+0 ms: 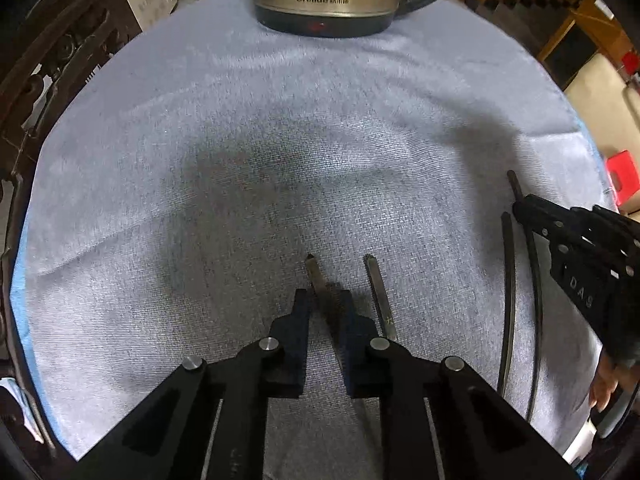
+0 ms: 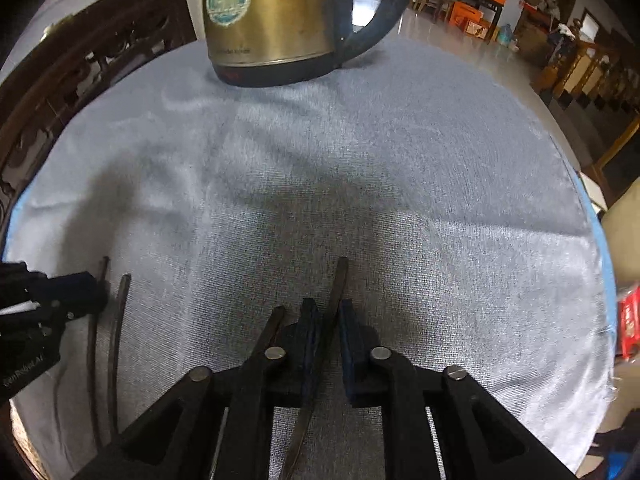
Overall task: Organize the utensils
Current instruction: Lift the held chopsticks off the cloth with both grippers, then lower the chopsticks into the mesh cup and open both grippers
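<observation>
Chopsticks lie in two pairs on the grey cloth (image 1: 280, 140), four dark sticks in all. In the left wrist view, one stick of the first pair (image 1: 320, 288) runs between the fingers of the left gripper (image 1: 327, 304), its tip poking out toward 12 o'clock; its mate (image 1: 380, 300) lies just beside the gripper's right finger, outside the claw. The left claw stands narrow around the stick, though whether the pads truly press it I cannot tell.

In the right wrist view, one stick of the second pair (image 2: 335, 304) passes between the fingers of the right gripper (image 2: 328, 312), slanting up toward 12 o'clock, with the claw narrow about it and a sliver of gap showing on either side. Its mate (image 2: 269, 332) lies just outside the left finger, at about 11 o'clock from the fingertips.

Each gripper appears in the other's view: the right one at 3 o'clock, the left one at 9 o'clock.

A brass-coloured electric kettle (image 2: 276, 20) with a dark handle stands at 12 o'clock on the far edge of the cloth. Carved dark wooden furniture (image 2: 80, 80) rises at 10 o'clock.
</observation>
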Demonstrator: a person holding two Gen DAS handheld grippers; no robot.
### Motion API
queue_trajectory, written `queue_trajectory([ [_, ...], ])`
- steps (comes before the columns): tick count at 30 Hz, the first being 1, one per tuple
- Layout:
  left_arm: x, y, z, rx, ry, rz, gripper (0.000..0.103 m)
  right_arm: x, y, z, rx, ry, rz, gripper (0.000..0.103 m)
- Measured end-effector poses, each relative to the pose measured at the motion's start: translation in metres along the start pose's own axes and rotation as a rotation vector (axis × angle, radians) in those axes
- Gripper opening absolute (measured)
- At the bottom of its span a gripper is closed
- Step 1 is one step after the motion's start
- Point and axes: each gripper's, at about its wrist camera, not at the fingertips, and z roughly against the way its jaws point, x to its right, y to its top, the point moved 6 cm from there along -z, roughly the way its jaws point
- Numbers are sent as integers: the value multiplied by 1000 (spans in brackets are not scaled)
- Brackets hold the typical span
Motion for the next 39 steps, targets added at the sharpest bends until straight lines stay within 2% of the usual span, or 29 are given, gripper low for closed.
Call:
queue_trajectory([
  [3, -1, 3, -1, -6, -6, 25, 9, 1, -3, 3, 33, 8, -9, 6],
  [5, -3, 1, 0, 28, -5, 38, 6, 7, -9, 7, 50, 27, -44, 6],
  [8, -10, -14, 6, 77, 11, 58, 5, 28, -21, 25, 127, 112, -119, 6],
  [10, -16, -27, 17, 128, 10, 77, 5, 44, -28, 38, 178, 97, -136, 6],
  [12, -22, -39, 35, 189, 7, 105, 5, 63, -38, 59, 247, 123, -166, 6],
  [17, -38, -73, 100, 354, 26, 129, 5, 96, -59, 117, 386, 151, -213, 6],
  [22, -48, -101, 167, 504, 57, 156, 5, 95, -84, 188, 537, 141, -210, 6],
  [25, -51, -127, 204, 592, 69, 188, 5, 89, -101, 234, 639, 151, -216, 6],
  [30, -48, -176, 264, 743, 93, 219, 5, 72, -129, 309, 821, 111, -198, 6],
  [34, -45, -200, 288, 814, 75, 247, 5, 57, -148, 358, 938, 85, -188, 6],
  [39, -38, -227, 343, 917, 48, 237, 5, 38, -168, 413, 1068, 131, -200, 6],
])
